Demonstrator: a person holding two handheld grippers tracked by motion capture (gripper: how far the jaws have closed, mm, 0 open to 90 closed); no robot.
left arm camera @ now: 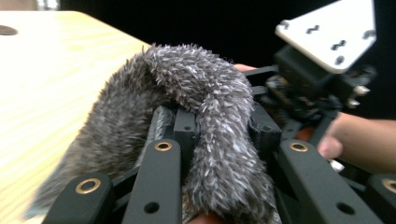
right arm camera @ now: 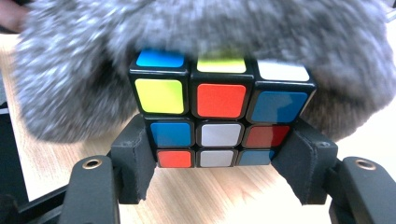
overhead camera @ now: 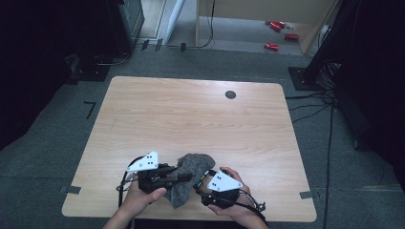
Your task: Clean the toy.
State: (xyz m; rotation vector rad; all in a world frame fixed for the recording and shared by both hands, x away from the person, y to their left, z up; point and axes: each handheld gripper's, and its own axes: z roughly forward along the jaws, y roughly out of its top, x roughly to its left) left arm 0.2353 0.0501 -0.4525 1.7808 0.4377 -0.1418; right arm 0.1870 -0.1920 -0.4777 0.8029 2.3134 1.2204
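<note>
A grey furry cloth (overhead camera: pixel 191 164) lies bunched near the table's front edge, between my two grippers. My left gripper (overhead camera: pixel 184 177) reaches into it from the left. In the left gripper view a thick fold of the cloth (left arm camera: pixel 219 116) runs between that gripper's pads (left arm camera: pixel 185 128), and the left gripper (left arm camera: pixel 224 133) is shut on it. My right gripper (right arm camera: pixel 219 156) is shut on a scrambled colour cube (right arm camera: pixel 217 119), one pad on each side. The cloth (right arm camera: pixel 70 84) hangs over the cube's top and back. The right gripper (overhead camera: pixel 200 183) meets the cloth from the right.
The wooden table (overhead camera: pixel 191 114) stretches bare beyond the cloth, with a dark round hole (overhead camera: pixel 230 94) near its far edge. Red cans (overhead camera: pixel 277 26) lie on the floor far back. Black stands and cables (overhead camera: pixel 315 71) stand at the right.
</note>
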